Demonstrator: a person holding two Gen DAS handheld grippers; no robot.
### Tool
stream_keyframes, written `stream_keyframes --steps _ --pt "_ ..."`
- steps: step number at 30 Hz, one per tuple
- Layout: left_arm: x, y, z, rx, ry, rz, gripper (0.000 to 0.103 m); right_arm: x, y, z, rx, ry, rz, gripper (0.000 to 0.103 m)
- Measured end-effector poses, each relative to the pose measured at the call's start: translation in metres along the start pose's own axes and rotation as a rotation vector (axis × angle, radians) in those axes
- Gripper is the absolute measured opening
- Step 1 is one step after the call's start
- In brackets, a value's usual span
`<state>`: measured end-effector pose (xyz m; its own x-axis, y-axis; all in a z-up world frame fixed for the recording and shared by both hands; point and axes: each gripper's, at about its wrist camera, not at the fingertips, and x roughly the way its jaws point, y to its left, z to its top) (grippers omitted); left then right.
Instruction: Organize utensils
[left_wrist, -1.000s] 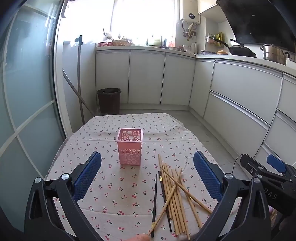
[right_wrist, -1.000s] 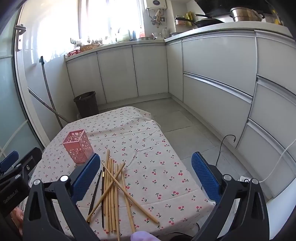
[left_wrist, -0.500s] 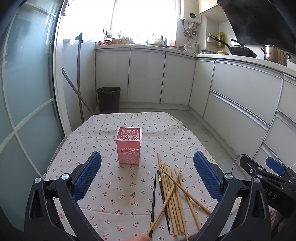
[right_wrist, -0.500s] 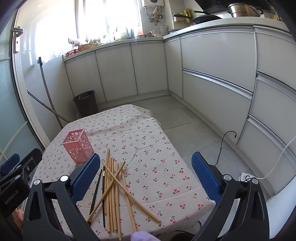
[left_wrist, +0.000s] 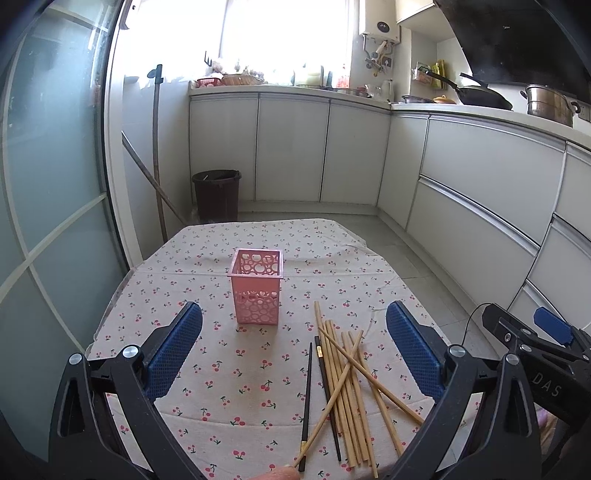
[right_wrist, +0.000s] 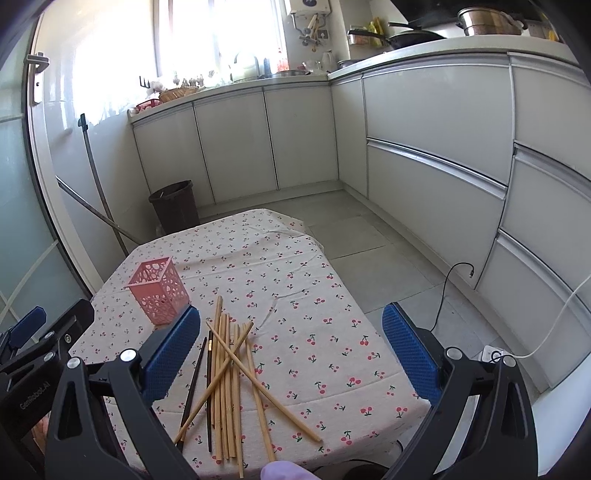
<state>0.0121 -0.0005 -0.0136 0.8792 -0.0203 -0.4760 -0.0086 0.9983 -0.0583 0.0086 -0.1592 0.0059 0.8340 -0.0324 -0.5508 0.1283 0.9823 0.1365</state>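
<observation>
Kitchen table with a cherry-print cloth (left_wrist: 229, 373), before the first pick-up.

Both tools are hovering above the near edge: the left gripper (left_wrist: 293, 350) and the right gripper (right_wrist: 291, 354) are each spread wide and holding nothing. Just beyond them, loose chopsticks (left_wrist: 347, 384) are lying crossed in a heap; farther back the pink basket (left_wrist: 257, 286) is standing upright and empty. Sorting appears not yet begun; the next move is likely calling for closing on one stick, then carrying it to the basket.

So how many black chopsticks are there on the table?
2. One black chopstick lies at the left edge of the pile; the other sits beside it, partly under the wooden chopsticks. More could be hidden underneath.
</observation>
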Motion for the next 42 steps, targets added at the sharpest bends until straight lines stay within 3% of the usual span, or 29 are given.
stream_keyframes --steps 42 --pt "0.0066 0.0017 -0.0020 0.000 0.040 0.032 0.096 0.0042 0.0004 -0.0016 0.001 0.032 0.003 0.096"
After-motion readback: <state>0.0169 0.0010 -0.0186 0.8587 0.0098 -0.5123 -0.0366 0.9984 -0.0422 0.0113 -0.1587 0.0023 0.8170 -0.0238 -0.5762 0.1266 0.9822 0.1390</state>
